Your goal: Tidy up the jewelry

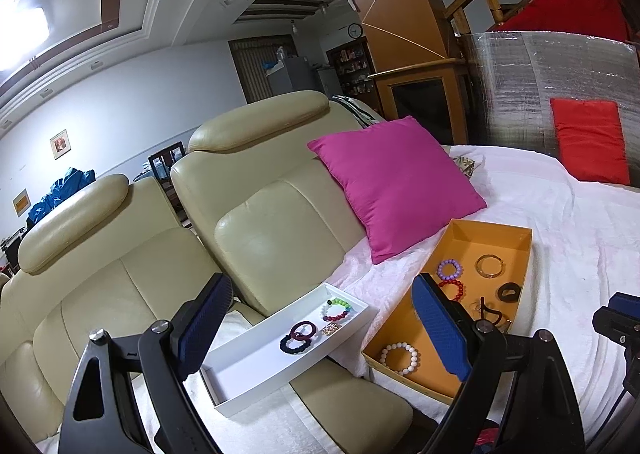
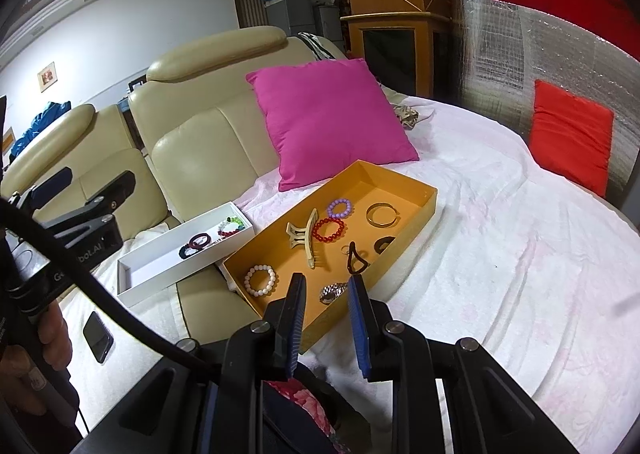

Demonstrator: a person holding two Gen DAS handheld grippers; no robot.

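- While the sorting is only partly done, we are seeing four pieces lying in the white tray [image 2: 132, 286] at centre left: two dark rings, a multicolour bracelet [image 2: 231, 227] and a small gold piece.
- We are still counting many in the orange box [image 2: 416, 210], mid-frame: white bracelet [image 2: 260, 280], red bracelet [image 2: 329, 229], purple bracelet [image 2: 340, 207], bangle [image 2: 383, 214], clip [image 2: 303, 240], watch [image 2: 333, 293], dark loops.
- We are holding the left gripper [image 1: 320, 326] released wide, empty, low in its frame.
- We are keeping the right gripper [image 2: 326, 286] narrowly parted, gripping nothing, just before the watch.
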